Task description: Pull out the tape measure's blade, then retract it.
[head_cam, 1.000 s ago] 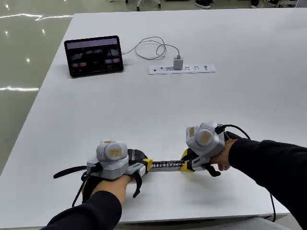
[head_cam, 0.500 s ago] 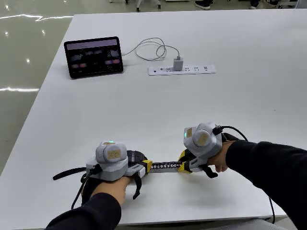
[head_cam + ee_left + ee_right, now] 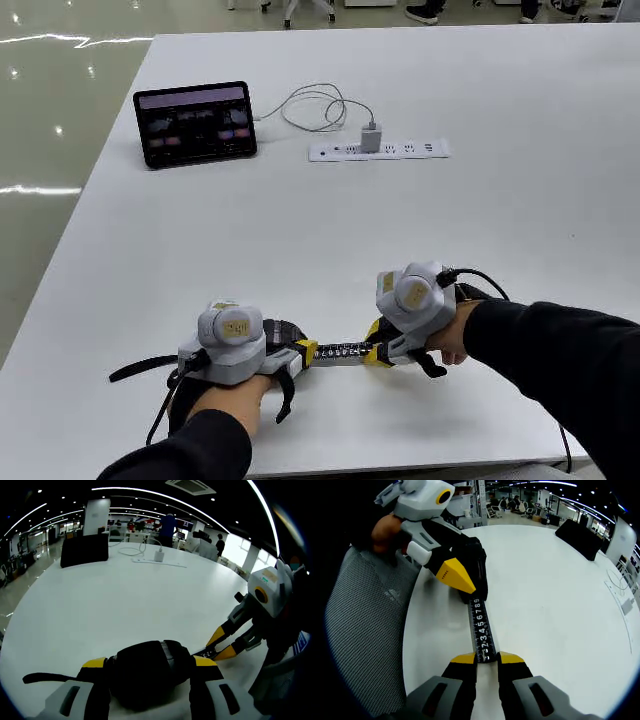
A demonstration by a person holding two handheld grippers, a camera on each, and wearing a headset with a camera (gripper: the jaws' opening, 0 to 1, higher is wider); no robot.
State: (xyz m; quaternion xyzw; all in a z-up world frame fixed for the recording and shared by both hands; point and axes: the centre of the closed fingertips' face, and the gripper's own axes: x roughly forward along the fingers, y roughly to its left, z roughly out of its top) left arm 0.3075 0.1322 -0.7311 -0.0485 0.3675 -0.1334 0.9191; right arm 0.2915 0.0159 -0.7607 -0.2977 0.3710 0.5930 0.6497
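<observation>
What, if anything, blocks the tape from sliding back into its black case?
Nothing visible does. The blade runs bare over the white table from the right hand-held gripper straight to the case in the left hand-held gripper.

The tape measure's blade [image 3: 481, 627] bears the digits 2 to 9.

An open-plan office or lab hall: long ceiling light strips [image 3: 120, 488], far desks with chairs [image 3: 495, 508], glossy floor [image 3: 50, 150], and a wide white counter [image 3: 450, 220] holding a tablet [image 3: 195, 122] and power strip [image 3: 378, 148].
</observation>
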